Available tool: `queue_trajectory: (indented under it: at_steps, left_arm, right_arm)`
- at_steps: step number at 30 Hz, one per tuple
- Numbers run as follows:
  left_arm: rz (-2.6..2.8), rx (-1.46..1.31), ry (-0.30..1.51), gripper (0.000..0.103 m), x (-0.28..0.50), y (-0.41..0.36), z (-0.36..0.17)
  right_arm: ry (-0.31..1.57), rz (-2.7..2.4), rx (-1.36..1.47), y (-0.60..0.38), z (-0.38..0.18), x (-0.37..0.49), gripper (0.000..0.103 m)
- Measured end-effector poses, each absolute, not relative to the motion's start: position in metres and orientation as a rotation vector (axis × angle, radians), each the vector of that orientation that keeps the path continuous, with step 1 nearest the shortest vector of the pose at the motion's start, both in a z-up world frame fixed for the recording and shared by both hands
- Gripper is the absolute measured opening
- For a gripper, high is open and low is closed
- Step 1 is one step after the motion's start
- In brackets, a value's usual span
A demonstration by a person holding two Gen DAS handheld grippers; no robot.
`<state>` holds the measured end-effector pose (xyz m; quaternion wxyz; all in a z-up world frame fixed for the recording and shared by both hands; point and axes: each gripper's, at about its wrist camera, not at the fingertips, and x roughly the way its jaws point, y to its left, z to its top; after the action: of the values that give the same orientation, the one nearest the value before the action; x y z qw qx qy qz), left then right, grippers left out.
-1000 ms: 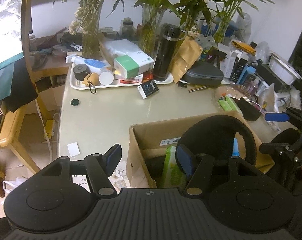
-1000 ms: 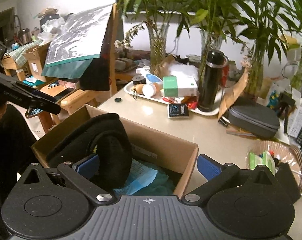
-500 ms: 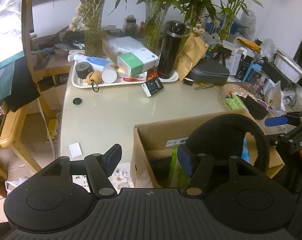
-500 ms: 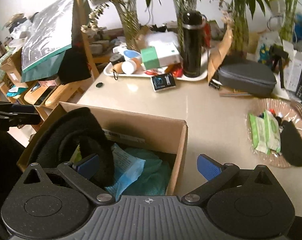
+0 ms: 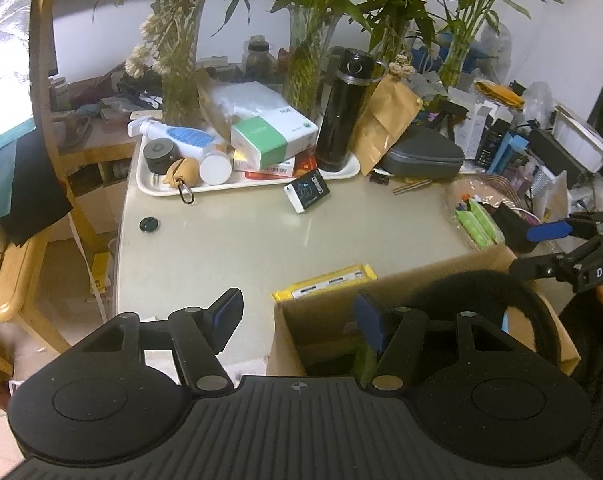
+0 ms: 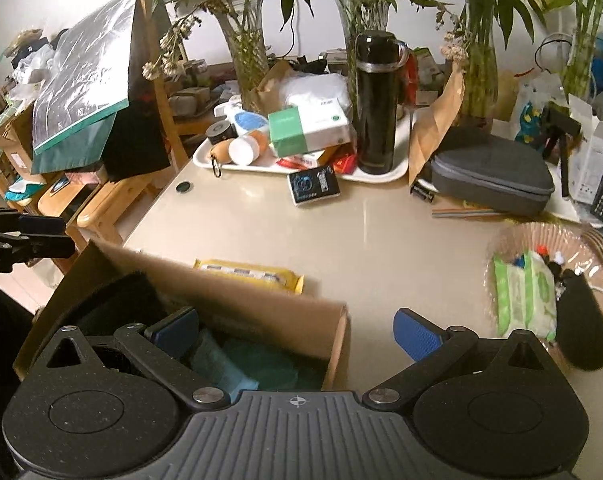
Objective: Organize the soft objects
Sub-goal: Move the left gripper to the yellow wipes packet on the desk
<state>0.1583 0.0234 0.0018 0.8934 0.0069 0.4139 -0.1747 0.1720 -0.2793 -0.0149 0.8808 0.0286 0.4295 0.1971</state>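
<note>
Both our tools, left (image 5: 297,316) and right (image 6: 295,330), are spread, pinching nothing, straddling the cardboard box (image 6: 261,300) wall; the dark item (image 5: 501,292) inside is perhaps a hat.

Your beige table (image 6: 381,236) carries a cardboard box (image 6: 261,304) at the near edge, a yellow packet (image 6: 249,274) just behind it, a white tray (image 6: 381,176) (crowded), a grey zip case (image 6: 493,176) and a small round black disc (image 6: 184,187).

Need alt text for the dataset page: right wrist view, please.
An open hand-held gripper hovers over a cardboard box holding a black fuzzy item and teal cloth. A yellow wipes pack lies behind it on the cluttered beige table.
</note>
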Motion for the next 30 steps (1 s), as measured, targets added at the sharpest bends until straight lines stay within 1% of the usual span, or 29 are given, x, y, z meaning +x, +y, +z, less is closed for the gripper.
queue_trajectory:
  at_steps: [5,14,25,30]
  left_arm:
    - [-0.361,0.019,0.871,0.061,0.174,0.021,-0.002]
    - [-0.385,0.032,0.888,0.061,0.197,0.018,-0.012]
    - [-0.418,0.023,0.938,0.061,0.234,0.022,-0.033]
    - [-0.49,0.069,0.973,0.061,0.259,0.024,-0.047]
  right_arm:
    - [0.879,0.413,0.056,-0.283,-0.013,0.189,0.103]
    - [0.888,0.4,0.039,-0.285,-0.026,0.217,0.103]
    - [0.899,0.436,0.087,-0.293,-0.049,0.252,0.103]
    - [0.888,0.436,0.134,-0.299,-0.058,0.267,0.103]
